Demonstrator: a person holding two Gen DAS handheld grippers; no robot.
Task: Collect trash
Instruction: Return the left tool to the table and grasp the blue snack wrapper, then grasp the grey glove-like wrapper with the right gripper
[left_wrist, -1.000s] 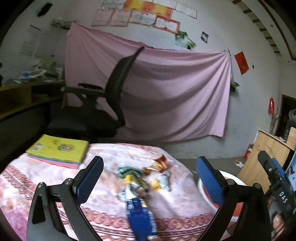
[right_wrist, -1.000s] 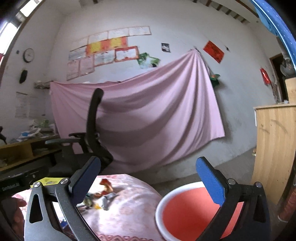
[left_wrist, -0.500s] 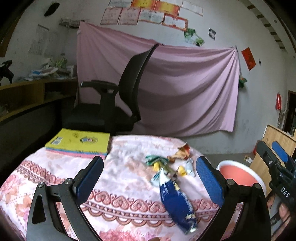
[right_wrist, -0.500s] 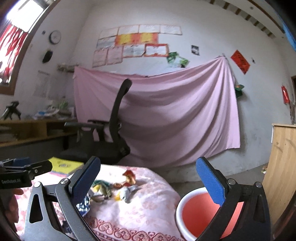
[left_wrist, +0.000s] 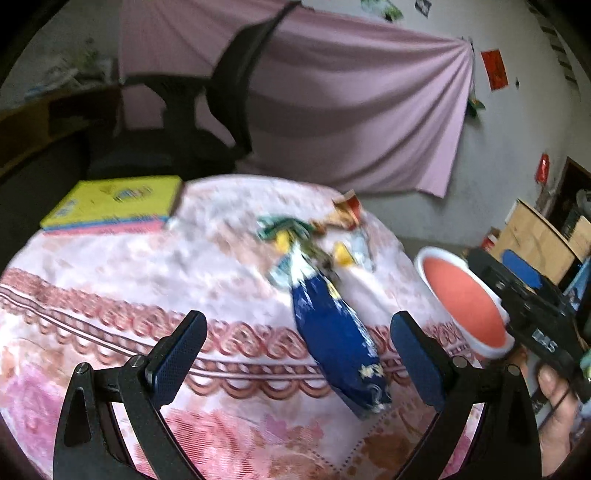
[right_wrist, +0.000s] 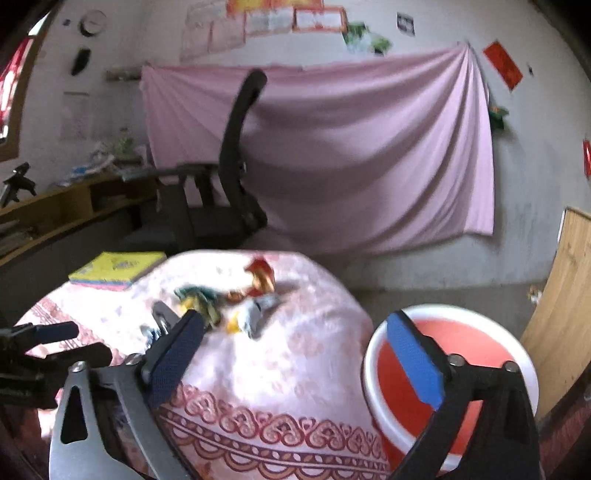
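With both the left gripper (left_wrist: 293, 358) and right gripper (right_wrist: 295, 360) spread wide and empty, the blue snack bag (left_wrist: 334, 339) lay on the tablecloth (left_wrist: 129, 288) beside the red bin (left_wrist: 461, 302), best pinched across its middle.

The left gripper (left_wrist: 295, 363) has black plastic arms with triangular cut-outs, round silver screws at the joints and dark blue textured pads (left_wrist: 177, 362). The right gripper (right_wrist: 295, 363) has the same build, with brighter blue pads (right_wrist: 413, 363); white letters mark its black body.
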